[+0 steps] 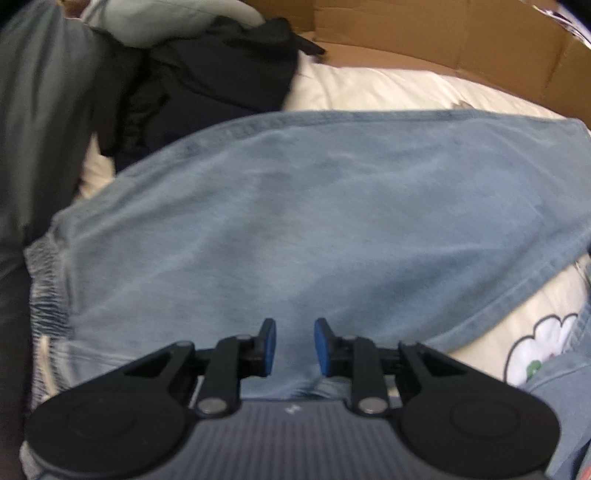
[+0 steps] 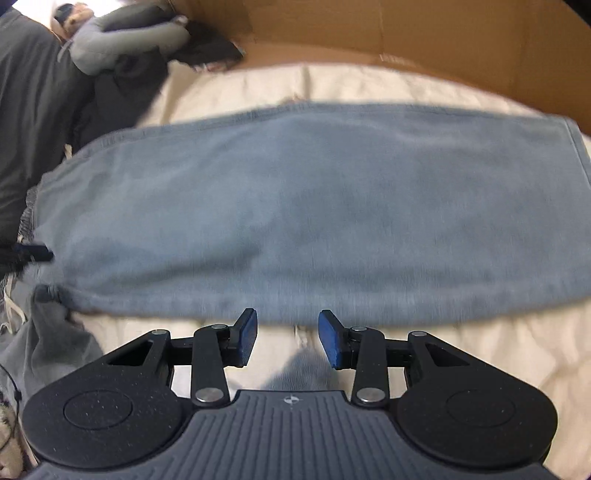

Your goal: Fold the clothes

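Note:
Light blue jeans [image 1: 295, 221] lie flat, legs folded together, across a cream bedsheet [image 1: 388, 88], with the elastic waistband [image 1: 48, 280] at the left. My left gripper [image 1: 294, 347] is open and empty just above the jeans near their front edge. In the right wrist view the jeans [image 2: 295, 206] stretch left to right, hem at the right. My right gripper [image 2: 288, 338] is open and empty over the sheet [image 2: 480, 350], just in front of the jeans' near edge.
A pile of dark and grey clothes [image 1: 207, 74] lies at the back left; it also shows in the right wrist view [image 2: 122, 48]. A brown cardboard wall [image 2: 406, 29] runs along the back. More grey garments [image 2: 48, 332] lie at the left.

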Available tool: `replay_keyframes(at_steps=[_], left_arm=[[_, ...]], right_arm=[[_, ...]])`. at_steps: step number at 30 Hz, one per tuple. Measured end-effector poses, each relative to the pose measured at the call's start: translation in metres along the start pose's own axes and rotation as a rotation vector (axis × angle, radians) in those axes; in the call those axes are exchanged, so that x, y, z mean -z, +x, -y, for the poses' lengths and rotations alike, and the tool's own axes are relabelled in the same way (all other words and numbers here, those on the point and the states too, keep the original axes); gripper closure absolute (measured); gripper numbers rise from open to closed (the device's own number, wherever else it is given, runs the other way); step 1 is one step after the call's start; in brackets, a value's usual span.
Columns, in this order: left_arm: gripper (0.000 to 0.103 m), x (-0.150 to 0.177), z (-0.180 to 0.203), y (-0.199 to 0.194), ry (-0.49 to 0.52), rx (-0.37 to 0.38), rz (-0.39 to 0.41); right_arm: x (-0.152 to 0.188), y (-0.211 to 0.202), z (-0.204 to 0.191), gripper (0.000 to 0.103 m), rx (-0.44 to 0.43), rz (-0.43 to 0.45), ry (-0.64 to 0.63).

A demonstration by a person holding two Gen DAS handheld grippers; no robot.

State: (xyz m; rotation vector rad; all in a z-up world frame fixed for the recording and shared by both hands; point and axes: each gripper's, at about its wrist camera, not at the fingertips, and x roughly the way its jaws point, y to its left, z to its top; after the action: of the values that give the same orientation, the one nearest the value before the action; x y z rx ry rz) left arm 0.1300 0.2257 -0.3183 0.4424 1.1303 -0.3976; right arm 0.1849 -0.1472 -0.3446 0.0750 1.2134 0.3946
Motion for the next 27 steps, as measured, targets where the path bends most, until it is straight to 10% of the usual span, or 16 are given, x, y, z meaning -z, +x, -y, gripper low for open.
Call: replay_keyframes(at_steps=[6, 13, 27], left_arm=[[0.077, -0.014, -0.033, -0.023, -0.013, -0.067, 0.012], [0.077, -0.01, -0.086, -0.069, -0.16, -0.12, 0.046], [0.07, 0.078, -0.13, -0.186, -0.375, -0.16, 0.079]], right_arm=[[0.011, 0.004, -0.007, 0.034, 0.03, -0.106, 0.061], [0.007, 0.022, -0.016, 0.029, 0.133, -0.237, 0.079], [0.029, -0.049, -0.001, 0.091, 0.119, -0.297, 0.153]])
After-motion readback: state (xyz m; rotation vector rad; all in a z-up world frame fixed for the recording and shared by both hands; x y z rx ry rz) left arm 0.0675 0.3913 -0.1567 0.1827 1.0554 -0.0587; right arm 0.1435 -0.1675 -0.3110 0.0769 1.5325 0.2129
